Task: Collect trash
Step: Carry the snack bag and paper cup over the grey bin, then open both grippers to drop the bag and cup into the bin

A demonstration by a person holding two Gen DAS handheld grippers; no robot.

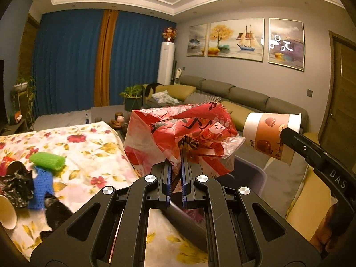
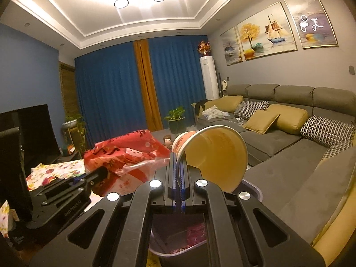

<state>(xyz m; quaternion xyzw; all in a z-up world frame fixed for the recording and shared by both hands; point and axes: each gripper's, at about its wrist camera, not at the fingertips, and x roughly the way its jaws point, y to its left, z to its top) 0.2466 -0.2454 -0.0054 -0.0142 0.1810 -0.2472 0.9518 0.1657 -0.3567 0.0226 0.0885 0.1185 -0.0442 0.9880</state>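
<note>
On the left, the floral tablecloth point(image 1: 93, 142) carries a green mesh roll point(image 1: 47, 160) and a crumpled black wrapper point(image 1: 15, 182). The left gripper point(image 1: 175, 169) pinches a red printed plastic bag point(image 1: 178, 133) above the grey plastic bin point(image 1: 251, 173). On the right, the right gripper point(image 2: 178, 173) pinches the rim of a tilted paper cup point(image 2: 213, 153), near the bag.

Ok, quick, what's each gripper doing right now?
Left gripper: shut on the red plastic bag.
Right gripper: shut on the rim of the paper cup, over the bin.
</note>
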